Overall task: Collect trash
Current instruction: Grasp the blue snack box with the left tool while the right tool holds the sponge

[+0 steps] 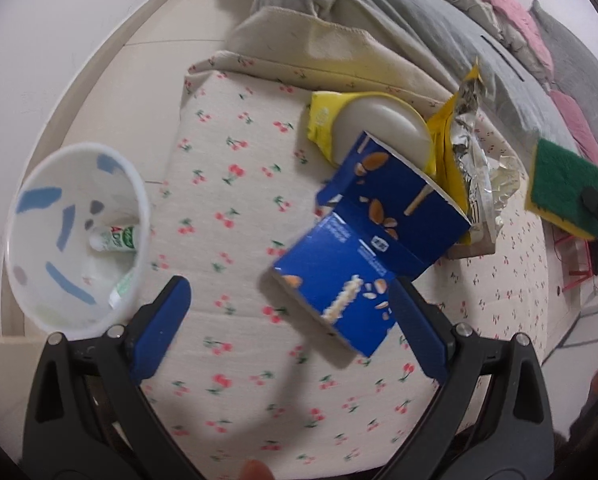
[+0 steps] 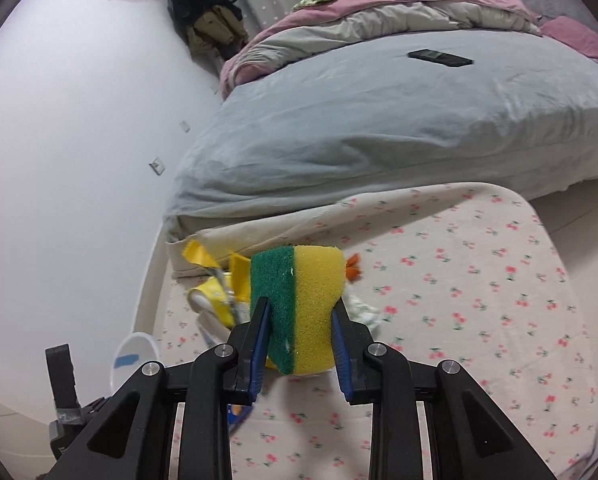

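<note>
We stand over a cherry-print table cover (image 1: 235, 208) beside a bed (image 2: 379, 120) with grey bedding, where the trash is heaped near the cover's far edge. At the cover's left edge waits a white bin (image 1: 75, 236) with blue flecks, a small green-labelled bottle (image 1: 117, 240) already lying inside. The largest piece of trash is a flattened blue snack box (image 1: 375, 240), its near end just inside the right pad of our left gripper (image 1: 291, 328), whose jaws gape wide and hold nothing; whether that pad touches the box we cannot tell. Behind the box lie a yellow wrapper (image 1: 325, 120) under a pale rounded lid, and a torn foil-lined bag (image 1: 471, 148). Our right gripper (image 2: 299, 336) is clamped on a green-and-yellow sponge (image 2: 299, 300), squeezed between both pads above the cover. To do this step well, we judge the left jaws should centre on the box's near end, close across its thin faces, then lift clear before swinging left to the bin. The crumpled bag looks likely to drag along.
</note>
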The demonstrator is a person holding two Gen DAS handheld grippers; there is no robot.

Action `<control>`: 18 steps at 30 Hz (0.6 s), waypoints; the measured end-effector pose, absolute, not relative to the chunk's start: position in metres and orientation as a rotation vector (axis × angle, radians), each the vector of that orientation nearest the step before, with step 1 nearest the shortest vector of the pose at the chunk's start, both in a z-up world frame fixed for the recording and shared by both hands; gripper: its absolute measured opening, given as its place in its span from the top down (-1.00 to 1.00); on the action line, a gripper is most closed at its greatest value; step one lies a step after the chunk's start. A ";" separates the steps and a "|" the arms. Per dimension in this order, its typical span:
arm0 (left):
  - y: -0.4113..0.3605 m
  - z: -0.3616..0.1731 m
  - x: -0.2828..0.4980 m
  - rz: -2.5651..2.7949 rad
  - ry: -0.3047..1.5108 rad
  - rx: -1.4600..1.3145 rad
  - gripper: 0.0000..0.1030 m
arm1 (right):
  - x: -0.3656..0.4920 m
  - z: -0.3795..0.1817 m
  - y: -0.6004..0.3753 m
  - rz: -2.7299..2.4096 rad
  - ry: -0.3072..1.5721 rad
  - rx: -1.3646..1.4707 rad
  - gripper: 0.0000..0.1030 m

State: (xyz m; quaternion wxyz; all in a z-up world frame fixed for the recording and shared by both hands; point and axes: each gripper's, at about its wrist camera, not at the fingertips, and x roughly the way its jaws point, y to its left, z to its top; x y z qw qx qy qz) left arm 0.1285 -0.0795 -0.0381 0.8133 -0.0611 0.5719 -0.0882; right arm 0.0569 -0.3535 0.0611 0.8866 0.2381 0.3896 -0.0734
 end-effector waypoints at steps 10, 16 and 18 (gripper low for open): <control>-0.121 -0.059 0.133 -0.091 1.235 -0.135 -0.91 | 0.039 0.045 -0.366 -0.181 0.866 0.461 0.44; -0.135 -0.067 0.135 -0.012 1.218 -0.109 -0.91 | 0.035 0.040 -0.366 -0.180 0.879 0.445 0.43; -0.137 -0.071 0.137 0.003 1.224 -0.105 -0.91 | 0.034 0.039 -0.368 -0.180 0.879 0.451 0.43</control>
